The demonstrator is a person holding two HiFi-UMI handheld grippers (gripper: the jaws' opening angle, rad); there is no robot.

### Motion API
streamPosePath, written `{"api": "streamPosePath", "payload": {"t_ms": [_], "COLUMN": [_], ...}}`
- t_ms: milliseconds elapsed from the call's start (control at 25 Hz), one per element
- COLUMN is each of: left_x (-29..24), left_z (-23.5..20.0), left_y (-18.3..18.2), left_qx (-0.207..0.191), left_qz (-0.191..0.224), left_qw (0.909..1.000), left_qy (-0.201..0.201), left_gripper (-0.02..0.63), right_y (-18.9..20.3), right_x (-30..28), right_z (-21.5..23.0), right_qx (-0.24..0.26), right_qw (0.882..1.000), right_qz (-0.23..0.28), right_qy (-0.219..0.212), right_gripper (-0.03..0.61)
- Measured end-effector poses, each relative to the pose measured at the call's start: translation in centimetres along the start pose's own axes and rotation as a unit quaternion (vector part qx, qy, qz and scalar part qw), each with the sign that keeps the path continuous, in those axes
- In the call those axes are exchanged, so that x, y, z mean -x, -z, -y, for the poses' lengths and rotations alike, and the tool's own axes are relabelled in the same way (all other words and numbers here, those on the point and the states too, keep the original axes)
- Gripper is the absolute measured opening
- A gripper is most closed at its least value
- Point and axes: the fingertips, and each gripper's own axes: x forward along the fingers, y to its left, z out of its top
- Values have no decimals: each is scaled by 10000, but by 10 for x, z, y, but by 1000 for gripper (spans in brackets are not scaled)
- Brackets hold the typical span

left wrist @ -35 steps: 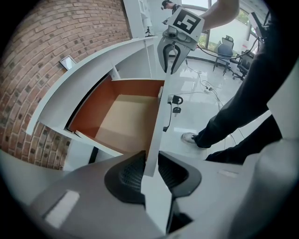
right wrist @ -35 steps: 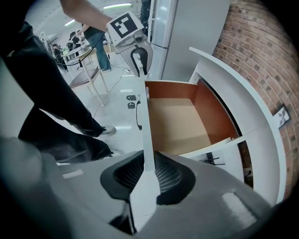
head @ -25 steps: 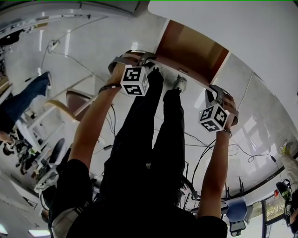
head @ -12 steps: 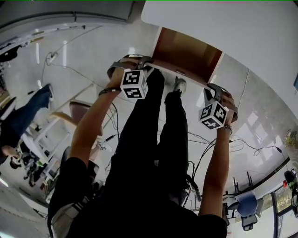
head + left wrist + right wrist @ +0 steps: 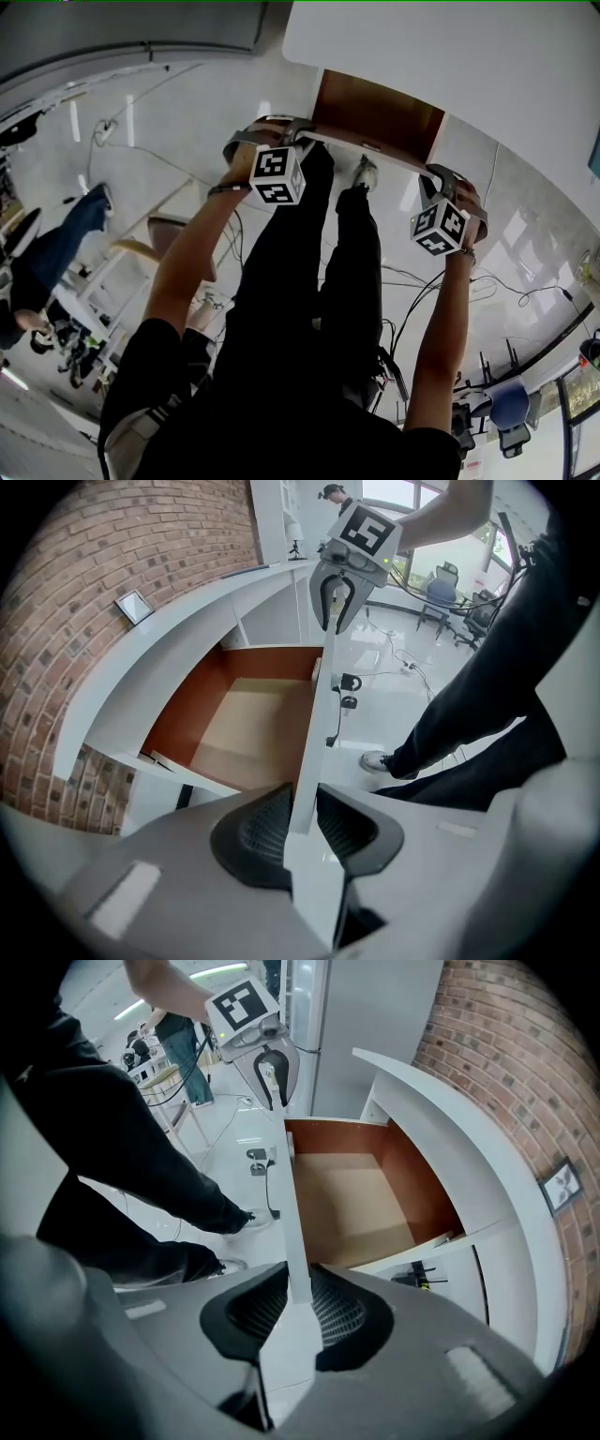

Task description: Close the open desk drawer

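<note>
Bystander [image 5: 56, 239] in blue trousers off at the far left of the head view, well apart from the action, standing on the glossy white floor [image 5: 178, 112]. Moving in, we have the left arm reaching down, and the left gripper [image 5: 302, 819] is planted on the left end of the drawer front [image 5: 321, 714]. From its own view we see the thin white panel's top edge running straight between the jaws. The ribbed pads [image 5: 261, 832] press against both faces, a narrow, firm pinch with nothing else in there. Its marker cube [image 5: 277, 175] faces up to the head camera.

Centre stage: the drawer [image 5: 380, 117] stands pulled out from under the white desk [image 5: 450, 56], its reddish-brown sides and tan bottom bare to view. The person's legs [image 5: 309, 272] in black trousers stand just in front of the panel, one pale shoe [image 5: 364, 171] near it.

Over to the right, the right gripper [image 5: 300, 1309] straddles the other end of the same front panel. Its jaws have just been easing apart, yet the panel's edge sits between them and the dark pads [image 5: 339, 1312] look to be against both faces; we can make out no gap. Both grippers point steeply down. Further right in the right gripper view, the brick wall [image 5: 497, 1063] rises behind the desk, with a small framed picture [image 5: 562, 1185] on it.
</note>
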Motion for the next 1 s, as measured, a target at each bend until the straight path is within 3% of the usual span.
{"api": "streamPosePath", "payload": {"t_ms": [1000], "left_x": [-11], "left_z": [-40], "left_y": [-5], "left_qx": [1], "left_qz": [39], "left_qw": [9997], "left_qy": [-223], "left_gripper": [101], "right_y": [-3], "right_x": [-10], "right_z": [39], "right_qx": [-57], "right_qw": [9998], "right_qz": [-8], "right_qy": [192], "right_gripper": [83]}}
